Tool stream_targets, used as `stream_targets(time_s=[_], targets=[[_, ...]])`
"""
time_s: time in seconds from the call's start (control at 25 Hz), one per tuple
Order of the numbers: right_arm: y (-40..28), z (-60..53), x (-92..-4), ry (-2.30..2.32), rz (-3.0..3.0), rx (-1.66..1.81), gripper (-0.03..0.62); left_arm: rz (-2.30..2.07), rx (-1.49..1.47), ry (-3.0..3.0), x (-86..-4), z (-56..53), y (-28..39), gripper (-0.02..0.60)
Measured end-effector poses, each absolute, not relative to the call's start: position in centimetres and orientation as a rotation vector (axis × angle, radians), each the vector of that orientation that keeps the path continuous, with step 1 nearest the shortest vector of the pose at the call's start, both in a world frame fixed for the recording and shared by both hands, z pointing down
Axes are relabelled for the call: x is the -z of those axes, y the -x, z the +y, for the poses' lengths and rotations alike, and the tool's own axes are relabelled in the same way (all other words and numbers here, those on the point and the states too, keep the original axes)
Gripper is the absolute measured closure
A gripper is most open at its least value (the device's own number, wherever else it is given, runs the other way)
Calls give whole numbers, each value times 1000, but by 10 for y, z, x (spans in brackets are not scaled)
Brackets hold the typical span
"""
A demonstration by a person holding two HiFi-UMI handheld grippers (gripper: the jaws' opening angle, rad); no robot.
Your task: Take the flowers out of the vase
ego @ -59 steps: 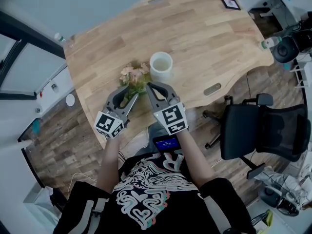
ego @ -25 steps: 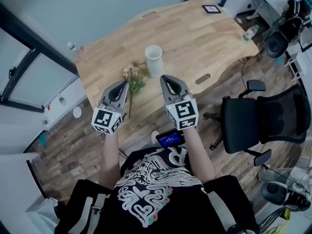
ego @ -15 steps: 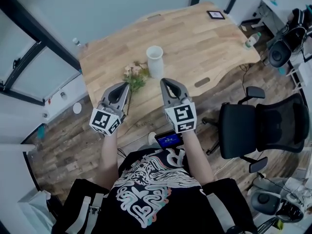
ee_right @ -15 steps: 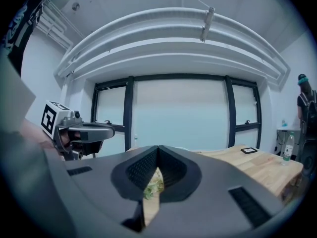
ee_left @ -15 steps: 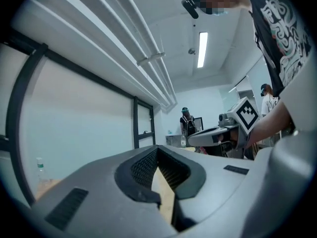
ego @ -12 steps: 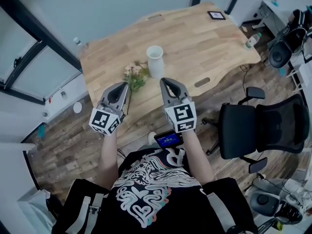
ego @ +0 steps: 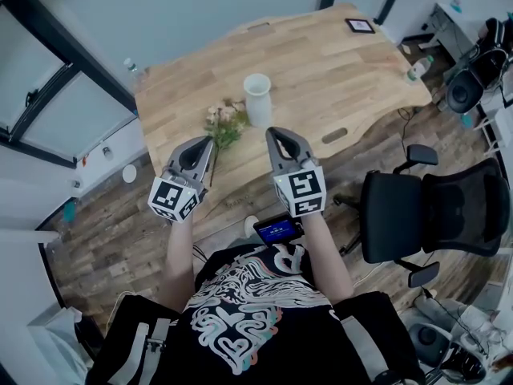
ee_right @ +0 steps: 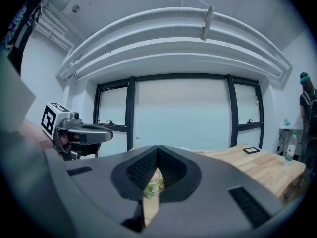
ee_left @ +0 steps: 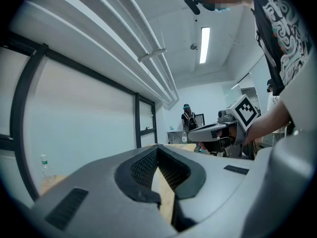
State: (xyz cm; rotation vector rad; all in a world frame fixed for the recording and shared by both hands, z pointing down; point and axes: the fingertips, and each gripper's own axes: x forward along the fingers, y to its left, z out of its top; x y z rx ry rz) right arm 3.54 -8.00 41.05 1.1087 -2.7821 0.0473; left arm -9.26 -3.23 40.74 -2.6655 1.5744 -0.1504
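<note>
The wooden desk (ego: pixel 321 62) stands on a plank floor (ego: pixel 104 239), with an office chair (ego: pixel 433 215) at the right. The flowers (ego: pixel 224 123) lie flat on the desk, just beside the upright vase (ego: pixel 257 99). The left claw (ego: pixel 206 141) and right claw (ego: pixel 272 132) are both pressed together and empty, near the flowers.

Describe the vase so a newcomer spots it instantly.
Find the big wooden table in the head view. Near its middle stands a white vase, upright, the flowers lying beside it. Unlike the flat dark picture frame at the far corner, it is tall, white and open-topped.
</note>
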Motion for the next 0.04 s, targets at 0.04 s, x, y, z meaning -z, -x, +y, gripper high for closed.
stream_targets(time_s=[0.04], targets=[[-36,-80,-411,-1109,-2781,-49,589,1571,152,2667,-408,-32,92,578]])
